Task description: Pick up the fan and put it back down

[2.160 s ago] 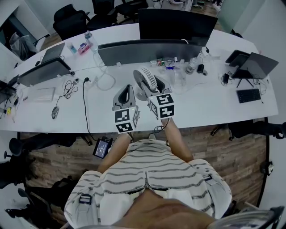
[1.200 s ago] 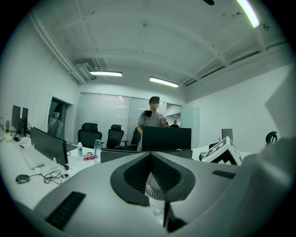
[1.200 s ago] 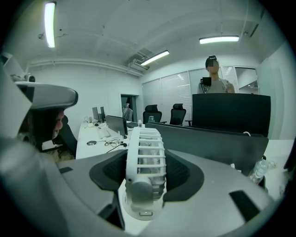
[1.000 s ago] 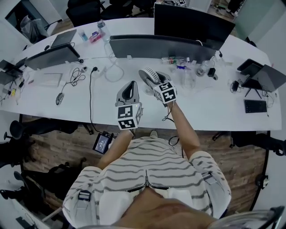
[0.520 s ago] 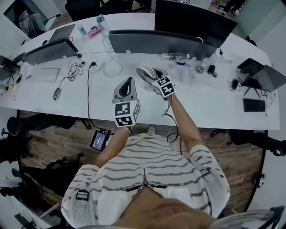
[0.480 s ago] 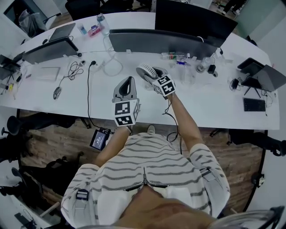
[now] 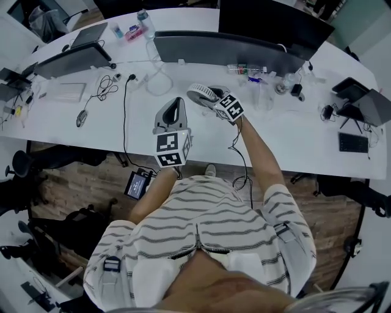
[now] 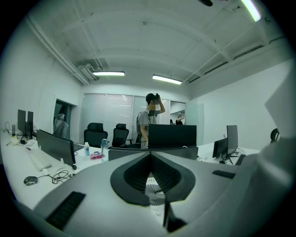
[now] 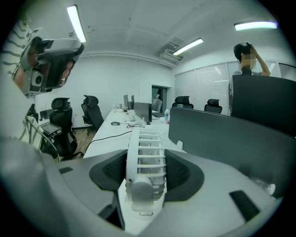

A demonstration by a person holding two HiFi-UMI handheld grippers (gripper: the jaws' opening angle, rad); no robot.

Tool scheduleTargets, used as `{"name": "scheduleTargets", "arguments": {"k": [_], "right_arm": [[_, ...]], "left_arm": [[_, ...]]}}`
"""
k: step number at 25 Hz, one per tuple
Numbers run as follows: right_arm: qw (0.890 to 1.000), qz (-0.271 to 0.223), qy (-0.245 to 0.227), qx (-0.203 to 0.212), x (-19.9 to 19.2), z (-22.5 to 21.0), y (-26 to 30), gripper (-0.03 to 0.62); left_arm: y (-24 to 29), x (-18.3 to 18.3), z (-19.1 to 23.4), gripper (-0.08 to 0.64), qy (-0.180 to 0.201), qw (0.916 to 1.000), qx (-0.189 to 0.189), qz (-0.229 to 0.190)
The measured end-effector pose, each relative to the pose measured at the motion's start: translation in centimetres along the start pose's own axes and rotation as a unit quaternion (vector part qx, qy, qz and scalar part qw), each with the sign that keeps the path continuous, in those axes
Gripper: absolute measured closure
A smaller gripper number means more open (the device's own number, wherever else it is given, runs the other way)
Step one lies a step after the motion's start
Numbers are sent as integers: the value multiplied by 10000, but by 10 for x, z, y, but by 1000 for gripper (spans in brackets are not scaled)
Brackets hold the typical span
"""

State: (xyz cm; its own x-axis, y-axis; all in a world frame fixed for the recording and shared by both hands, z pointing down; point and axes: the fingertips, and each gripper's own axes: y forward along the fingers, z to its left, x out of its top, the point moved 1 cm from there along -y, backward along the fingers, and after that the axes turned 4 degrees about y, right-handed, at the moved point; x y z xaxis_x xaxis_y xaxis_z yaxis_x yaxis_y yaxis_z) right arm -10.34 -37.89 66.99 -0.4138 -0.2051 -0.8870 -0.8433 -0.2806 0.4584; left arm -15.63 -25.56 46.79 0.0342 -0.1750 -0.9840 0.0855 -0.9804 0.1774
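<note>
The white desk fan [image 7: 200,93] is at the middle of the white desk [image 7: 293,137], its round grille tilted. My right gripper [image 7: 211,99] is shut on it. In the right gripper view the fan [image 9: 145,152] stands edge-on between the two dark pads, and whether its base touches the desk I cannot tell. My left gripper [image 7: 177,103] hovers just left of the fan with its jaws shut and nothing in them. In the left gripper view the left gripper [image 8: 151,155] has its pads together, and the fan grille [image 8: 156,191] shows below them.
A long dark monitor [image 7: 226,46] and a black screen [image 7: 275,18] stand behind the fan. A mouse [image 7: 81,118], a black cable [image 7: 125,116] and a keyboard [image 7: 64,92] lie to the left. Laptops [image 7: 366,101] sit at the right. A person [image 8: 150,118] stands beyond the desk.
My right arm has stretched farther out over the desk with the fan still in the gripper. The left gripper has stayed beside it.
</note>
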Motion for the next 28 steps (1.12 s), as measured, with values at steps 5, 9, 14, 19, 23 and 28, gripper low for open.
{"name": "scheduleTargets", "arguments": {"k": [5, 9, 14, 19, 23, 28], "right_arm": [[9991, 188, -124, 368, -23, 6, 15, 362], [9974, 336, -191, 606, -35, 8, 28, 362], [9945, 496, -417, 828, -45, 11, 38, 362], [9911, 653, -491, 1047, -56, 17, 46, 362], [9903, 647, -497, 1122, -56, 12, 46, 362], [9902, 688, -350, 1166, -58, 7, 46, 360]], "left_arm": [[0, -6, 2, 554, 4, 10000, 21, 85], [3, -6, 3, 554, 44, 9999, 37, 130], [8, -9, 4, 553, 65, 9998, 49, 159], [9, -14, 7, 554, 57, 9997, 55, 220], [13, -11, 5, 553, 60, 9998, 7, 211], [14, -11, 3, 552, 76, 9997, -14, 221]]}}
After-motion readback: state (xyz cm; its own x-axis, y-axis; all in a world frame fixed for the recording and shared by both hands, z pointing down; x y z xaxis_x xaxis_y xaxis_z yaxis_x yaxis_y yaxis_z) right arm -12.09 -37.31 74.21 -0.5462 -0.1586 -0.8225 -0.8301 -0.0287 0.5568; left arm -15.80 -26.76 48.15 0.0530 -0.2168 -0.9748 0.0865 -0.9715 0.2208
